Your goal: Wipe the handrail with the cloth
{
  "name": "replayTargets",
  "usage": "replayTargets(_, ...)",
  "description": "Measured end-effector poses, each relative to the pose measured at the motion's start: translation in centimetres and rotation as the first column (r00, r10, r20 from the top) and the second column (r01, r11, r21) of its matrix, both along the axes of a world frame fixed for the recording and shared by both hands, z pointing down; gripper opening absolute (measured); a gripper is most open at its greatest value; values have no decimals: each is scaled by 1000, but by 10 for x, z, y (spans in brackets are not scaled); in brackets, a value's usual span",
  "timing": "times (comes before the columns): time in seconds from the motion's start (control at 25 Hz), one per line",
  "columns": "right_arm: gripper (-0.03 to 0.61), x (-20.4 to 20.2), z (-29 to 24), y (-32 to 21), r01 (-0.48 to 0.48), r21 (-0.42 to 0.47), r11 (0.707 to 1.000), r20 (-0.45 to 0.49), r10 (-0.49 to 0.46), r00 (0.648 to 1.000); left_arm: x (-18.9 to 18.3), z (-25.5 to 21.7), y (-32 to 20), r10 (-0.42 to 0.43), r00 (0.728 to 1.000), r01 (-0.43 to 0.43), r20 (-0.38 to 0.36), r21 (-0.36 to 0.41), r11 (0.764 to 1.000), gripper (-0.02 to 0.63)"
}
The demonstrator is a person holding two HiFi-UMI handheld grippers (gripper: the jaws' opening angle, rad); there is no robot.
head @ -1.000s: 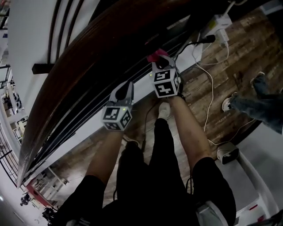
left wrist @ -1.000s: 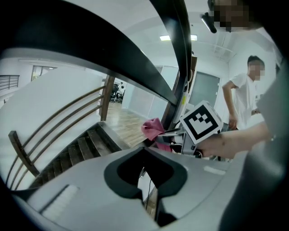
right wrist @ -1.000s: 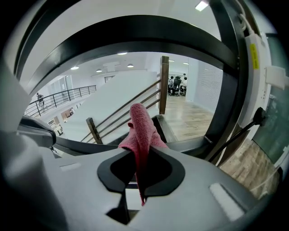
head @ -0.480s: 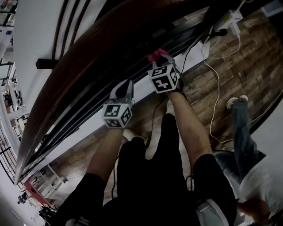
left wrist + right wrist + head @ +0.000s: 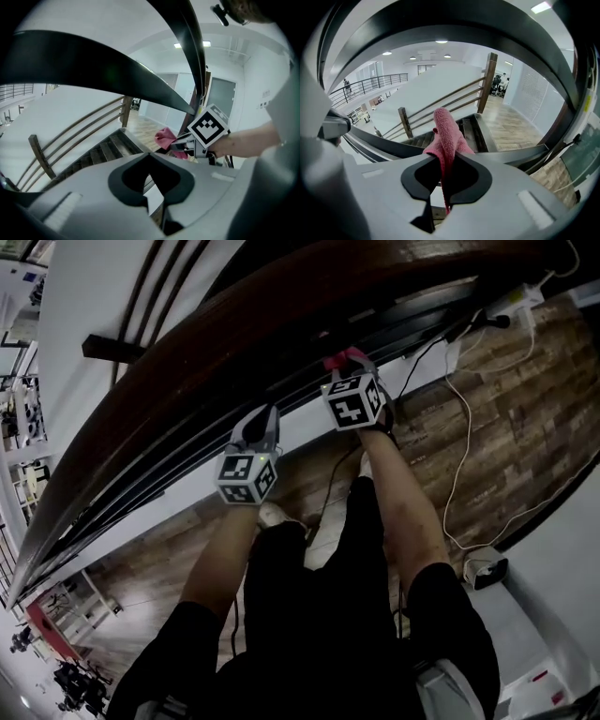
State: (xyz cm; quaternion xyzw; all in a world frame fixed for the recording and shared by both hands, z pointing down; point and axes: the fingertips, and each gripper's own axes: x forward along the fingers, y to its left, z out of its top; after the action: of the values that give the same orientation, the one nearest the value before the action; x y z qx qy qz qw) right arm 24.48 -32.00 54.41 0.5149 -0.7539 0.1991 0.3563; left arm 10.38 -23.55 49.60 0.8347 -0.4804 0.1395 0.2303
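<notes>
The dark brown wooden handrail [image 5: 234, 324] curves from lower left to upper right in the head view. My right gripper [image 5: 345, 367] is just under its near side, shut on a pink cloth [image 5: 341, 358] that pokes out towards the rail. In the right gripper view the cloth [image 5: 445, 133] stands up from the shut right gripper [image 5: 443, 161], with the handrail [image 5: 454, 26] arching overhead. My left gripper [image 5: 262, 418] hangs lower left of it, below the rail, shut on nothing. The left gripper view shows the shut left gripper [image 5: 151, 157], the handrail [image 5: 93, 70], the cloth [image 5: 164, 137] and the right gripper's marker cube [image 5: 208, 126].
Black rails [image 5: 187, 460] run under the handrail above a white ledge [image 5: 300, 423]. On the wooden floor [image 5: 525, 427] lie a white power strip [image 5: 521, 301], a long white cable [image 5: 457, 465] and a small white box [image 5: 486, 568]. The person's legs [image 5: 309, 615] stand below the grippers.
A person in jeans who crossed the floor at the right has left the view. Both grippers hold about the same place under the rail; the cloth stays gripped.
</notes>
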Motion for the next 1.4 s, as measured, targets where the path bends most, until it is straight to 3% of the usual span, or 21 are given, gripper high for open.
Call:
replayTargets(0.44,39,-61,4,18,43,-51,998,-20,-44,999,-66,7,13,-72,997,72,-4,-2,997,0)
replayTargets(0.8,38,-127,3,45,113,-78,991,48,-109,993,-120,6,48,-160,987,159,-20,-40,987,0)
replayTargets(1.0,39,-160,3,55,231,-76,970,51,-228,972,-146,17,62,-296,955,294,-22,-54,954,0)
replayTargets(1.2,38,-175,4,59,335,-81,939,50,-332,942,-161,13,82,-421,907,420,-9,-48,906,0)
replayTargets(1.4,38,-198,0,65,401,-74,913,70,-396,915,-180,4,102,-501,866,500,-4,-34,865,0)
